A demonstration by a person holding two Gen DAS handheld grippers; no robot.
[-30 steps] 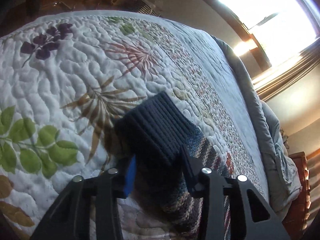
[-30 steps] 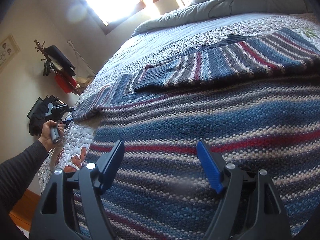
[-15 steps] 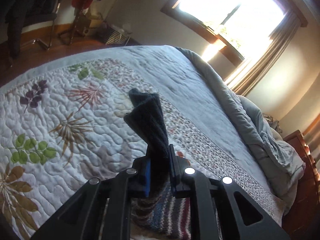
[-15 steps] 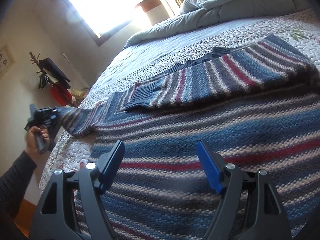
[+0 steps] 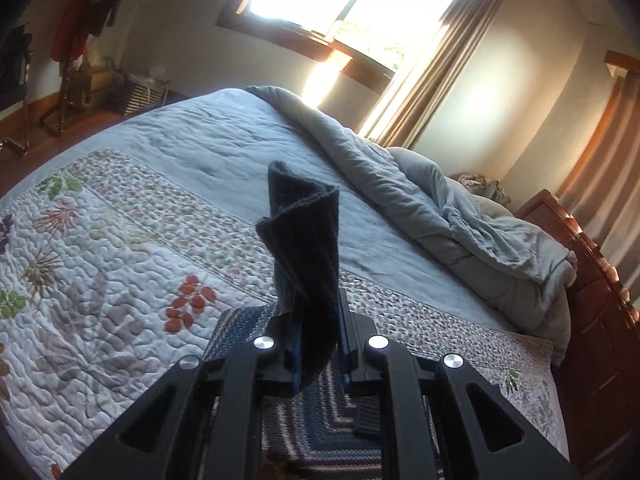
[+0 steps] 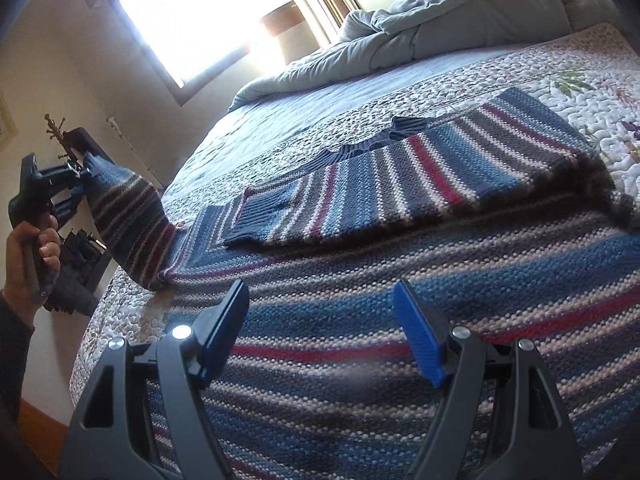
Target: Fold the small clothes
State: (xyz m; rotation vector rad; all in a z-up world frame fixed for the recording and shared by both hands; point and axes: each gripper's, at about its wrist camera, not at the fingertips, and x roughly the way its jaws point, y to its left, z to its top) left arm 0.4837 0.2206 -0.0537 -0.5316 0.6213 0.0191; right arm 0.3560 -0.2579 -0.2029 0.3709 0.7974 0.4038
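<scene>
A striped knit sweater (image 6: 400, 248) in blue, grey and red lies flat on the bed, one sleeve folded across its body (image 6: 400, 176). My left gripper (image 5: 318, 332) is shut on the dark ribbed cuff (image 5: 304, 240) of the other sleeve and holds it raised above the quilt. In the right wrist view that sleeve (image 6: 128, 220) hangs up from the sweater's left side to the left gripper (image 6: 80, 178). My right gripper (image 6: 320, 320) is open and empty, low over the sweater's body.
A floral quilt (image 5: 100, 280) covers the bed. A rumpled grey duvet (image 5: 460, 232) is bunched toward the wooden headboard (image 5: 592, 300). A coat rack (image 6: 60, 136) and a window (image 6: 208, 12) lie beyond the bed's far side.
My left gripper closed on the sleeve cuff and lifted it off the quilt, swinging toward the sweater. The right gripper stayed open over the sweater's body.
</scene>
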